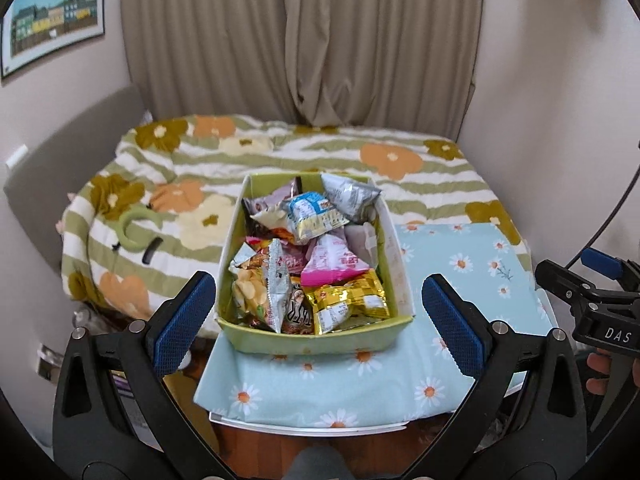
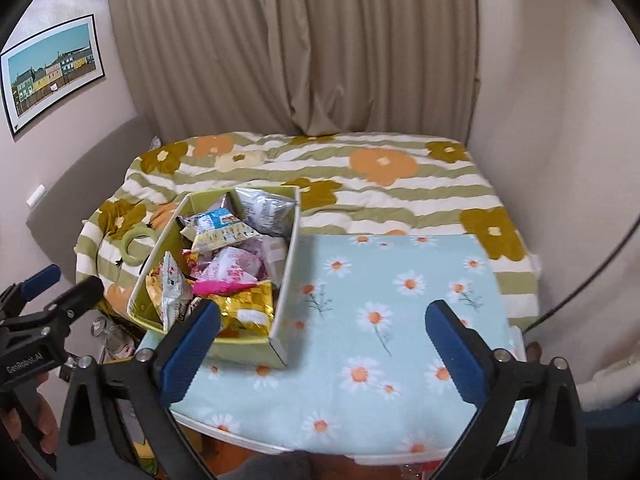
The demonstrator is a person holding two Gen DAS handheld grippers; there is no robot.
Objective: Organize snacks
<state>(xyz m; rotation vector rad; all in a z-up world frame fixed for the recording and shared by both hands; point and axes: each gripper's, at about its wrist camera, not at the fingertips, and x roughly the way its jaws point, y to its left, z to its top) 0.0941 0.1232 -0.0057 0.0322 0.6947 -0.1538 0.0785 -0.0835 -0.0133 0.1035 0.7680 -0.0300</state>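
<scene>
A light green cardboard box (image 1: 316, 342) (image 2: 282, 342) holds several snack packets, among them a gold packet (image 1: 348, 302) (image 2: 248, 306), a pink one (image 1: 334, 264) and a silver one (image 1: 348, 194) (image 2: 262, 208). The box stands on the left part of a small table covered with a pale blue daisy cloth (image 1: 472, 264) (image 2: 400, 292). My left gripper (image 1: 318, 316) hangs open in front of the box, nothing between its blue pads. My right gripper (image 2: 322, 344) is open too, above the cloth right of the box, holding nothing. Each gripper shows at the edge of the other's view.
Behind the table lies a bed with a green-striped flowered blanket (image 1: 320, 148) (image 2: 360, 168). A green ring (image 1: 134, 230) (image 2: 134, 244) rests on the blanket at the left. Beige curtains (image 1: 304, 40) hang behind, and a framed picture (image 1: 52, 16) is on the left wall.
</scene>
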